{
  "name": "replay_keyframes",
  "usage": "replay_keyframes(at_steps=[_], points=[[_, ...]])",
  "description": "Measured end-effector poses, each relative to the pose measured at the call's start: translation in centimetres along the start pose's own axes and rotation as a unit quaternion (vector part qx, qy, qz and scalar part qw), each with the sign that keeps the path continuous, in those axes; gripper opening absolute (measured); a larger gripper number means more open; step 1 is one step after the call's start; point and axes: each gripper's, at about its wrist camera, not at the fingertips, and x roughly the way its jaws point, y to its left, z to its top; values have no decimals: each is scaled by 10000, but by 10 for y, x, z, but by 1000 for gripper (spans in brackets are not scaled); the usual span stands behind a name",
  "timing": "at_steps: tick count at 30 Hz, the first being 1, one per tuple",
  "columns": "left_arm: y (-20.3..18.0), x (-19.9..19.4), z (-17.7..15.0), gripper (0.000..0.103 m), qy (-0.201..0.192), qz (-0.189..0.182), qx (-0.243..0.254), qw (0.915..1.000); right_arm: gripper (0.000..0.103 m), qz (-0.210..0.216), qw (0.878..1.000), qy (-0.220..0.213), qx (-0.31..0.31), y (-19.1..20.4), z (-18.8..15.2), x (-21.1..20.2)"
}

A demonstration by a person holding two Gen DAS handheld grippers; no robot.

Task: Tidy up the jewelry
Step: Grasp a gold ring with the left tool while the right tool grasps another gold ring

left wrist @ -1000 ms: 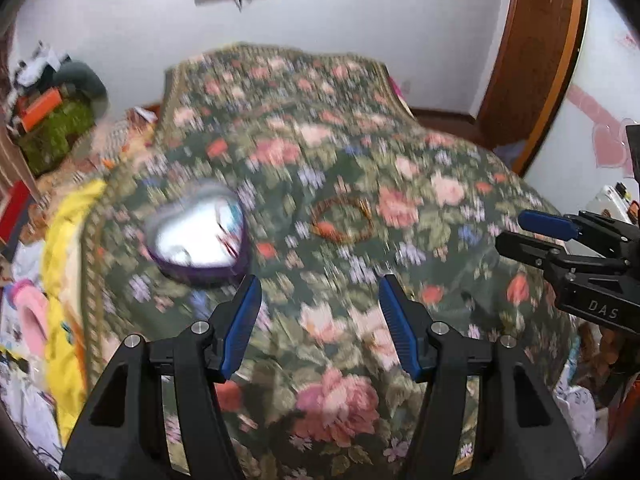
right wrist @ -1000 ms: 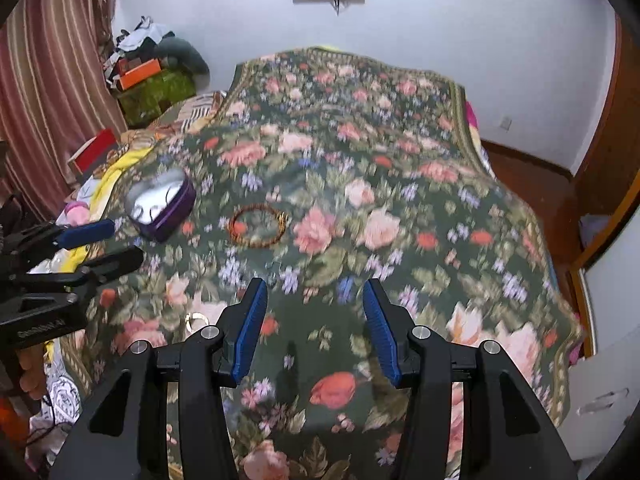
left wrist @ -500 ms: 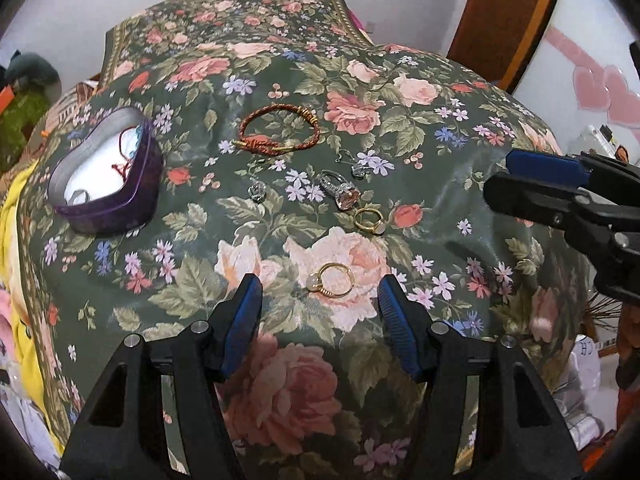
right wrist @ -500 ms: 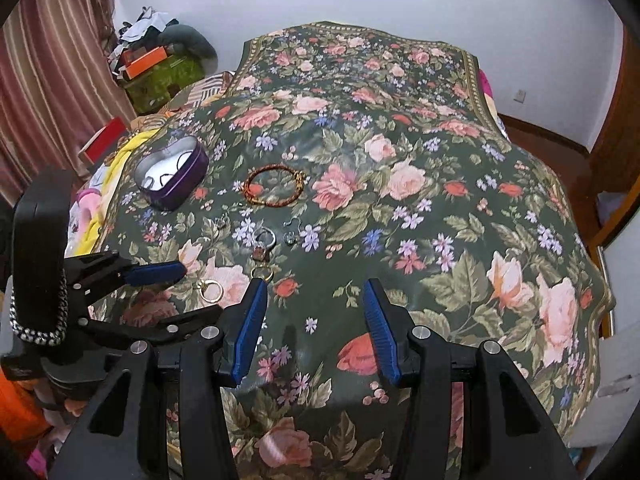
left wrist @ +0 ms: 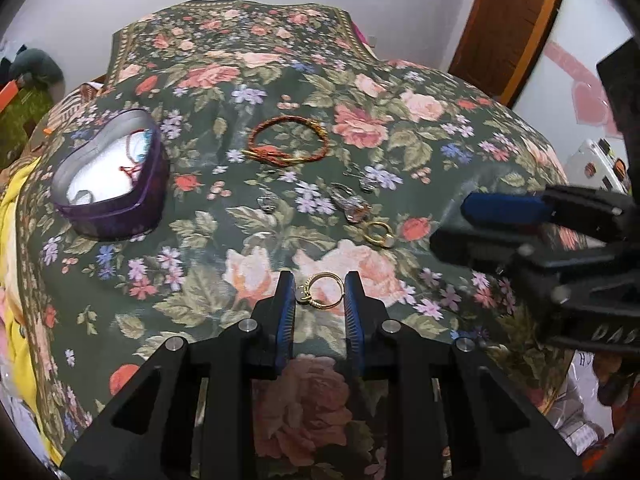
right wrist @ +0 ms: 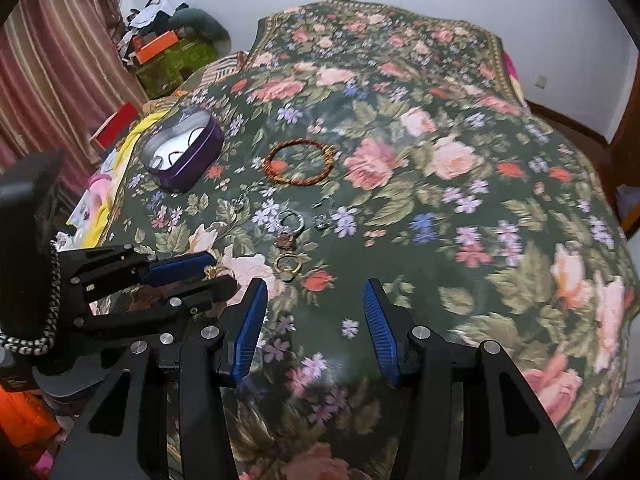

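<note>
Ring in hand: thin gold ring with a small pale stone (left wrist: 322,291), lying on the bed's dark green floral bedspread (left wrist: 360,92), on a pink rose near the front edge.
Left hand-held gripper (left wrist: 319,294): blue-padded fingers narrowed to either side of the gold ring, flanking it closely; firm contact not clear, so not yet counted as clamped on it.
Right hand-held gripper (right wrist: 315,322): released, fingers spread wide, hovering low over bare bedspread with nothing between them.
Destination, judged: purple heart-shaped tin with a pale lining (left wrist: 110,184), open, well to the left of the ring, a thin red cord already inside.
Also waiting: second gold ring (left wrist: 377,234) just beyond; silver ring with a large pinkish stone (left wrist: 352,204) touching it or nearly; red-and-gold braided bracelet (left wrist: 287,146) farther back; small silver pieces between, too small to identify.
Step in hand, judged: closing on the gold ring for transfer to the tin.
Doing it well: pads kept low enough to catch the band across its width, squeezed gently so the thin loop neither tips nor springs out; fabric left unpinched; straight lift clear of the neighbouring ring.
Risk: soft cloth letting the ring sink or slide under pressure.
</note>
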Motion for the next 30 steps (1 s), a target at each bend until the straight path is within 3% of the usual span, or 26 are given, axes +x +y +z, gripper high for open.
replay_keyframes(at_steps=[8, 11, 18, 30], points=[[23, -11, 3, 24, -134, 236, -201, 9994, 45, 265, 9995, 189, -33, 8, 7, 23], [31, -14, 3, 24, -164, 259, -306, 9991, 30, 172, 9994, 284, -54, 10, 7, 33], [35, -16, 5, 24, -211, 255, -410, 9986, 16, -50, 9995, 230, -229, 16, 5, 36], [42, -45, 6, 24, -544, 310, -535, 9966, 16, -49, 9998, 180, -101, 16, 9, 28]])
